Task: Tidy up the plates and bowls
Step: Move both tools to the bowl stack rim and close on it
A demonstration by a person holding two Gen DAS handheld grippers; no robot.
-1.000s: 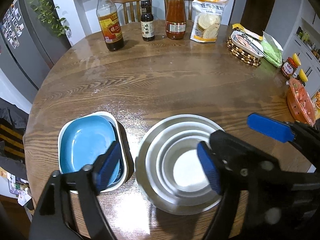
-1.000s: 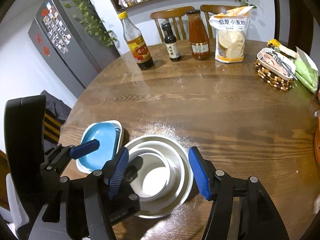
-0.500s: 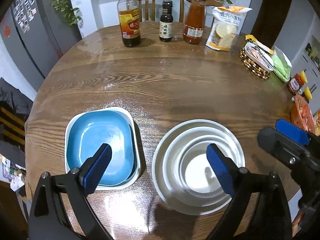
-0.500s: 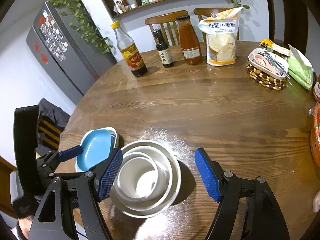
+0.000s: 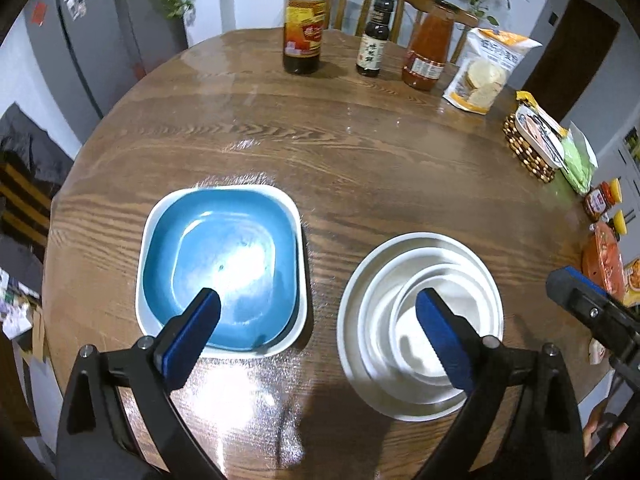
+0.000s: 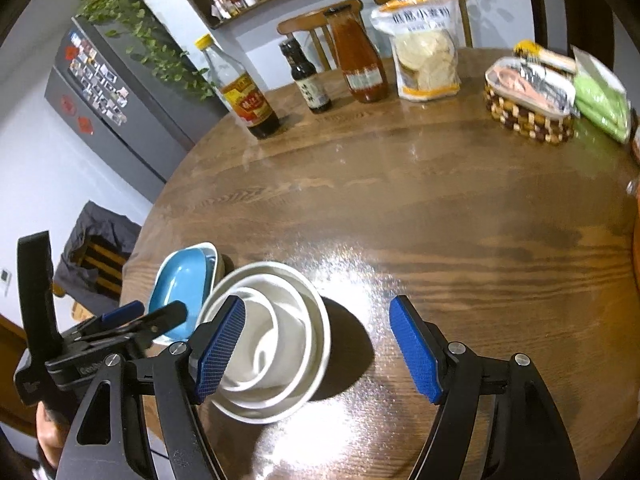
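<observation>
Main risk: nested white bowls (image 5: 420, 320) sit near the table (image 5: 360, 152) edge, so a clipped rim could shove or tip the stack; same for the blue plate (image 5: 220, 264) in its white square dish (image 5: 298, 216) just beside them. Glare (wet or glossy top?) hints at slide. Left gripper (image 5: 318, 338) pitched steeply down over both stacks, jaws wide apart, nothing btwn. Right gripper (image 6: 318, 352) angled down, jaws apart w/ bowl rim btwn, no pad contact.
</observation>
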